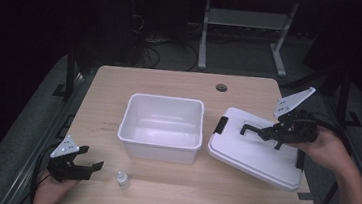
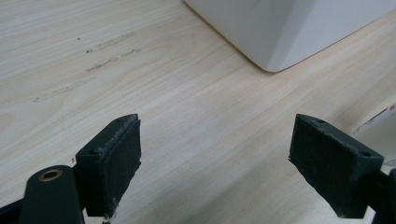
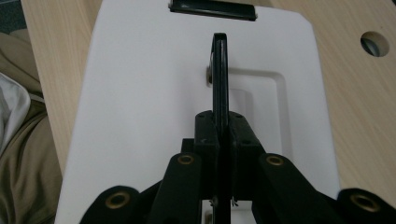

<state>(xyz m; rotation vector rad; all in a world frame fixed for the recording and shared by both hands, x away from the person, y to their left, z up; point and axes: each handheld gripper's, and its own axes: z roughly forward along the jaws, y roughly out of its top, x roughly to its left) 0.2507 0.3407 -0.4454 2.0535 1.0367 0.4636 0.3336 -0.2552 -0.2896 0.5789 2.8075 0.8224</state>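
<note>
Lid (image 1: 256,157): white, tilted on the table (image 1: 171,81) right of our empty tub (image 1: 162,126).
Right gripper (image 1: 254,131): clamped on the lid's black handle (image 3: 220,70).
Left gripper (image 1: 91,166): jaws spread, holding nothing, near a small bottle (image 1: 122,179).
Risk: thin handle may pivot, swinging the lid against the tub.

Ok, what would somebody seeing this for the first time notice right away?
Probably the white lid at the table's right, tilted, with the right gripper shut on its black handle. Next, the open white tub in the middle of the wooden table. At front left the left gripper waits open beside a small dropper bottle.
</note>
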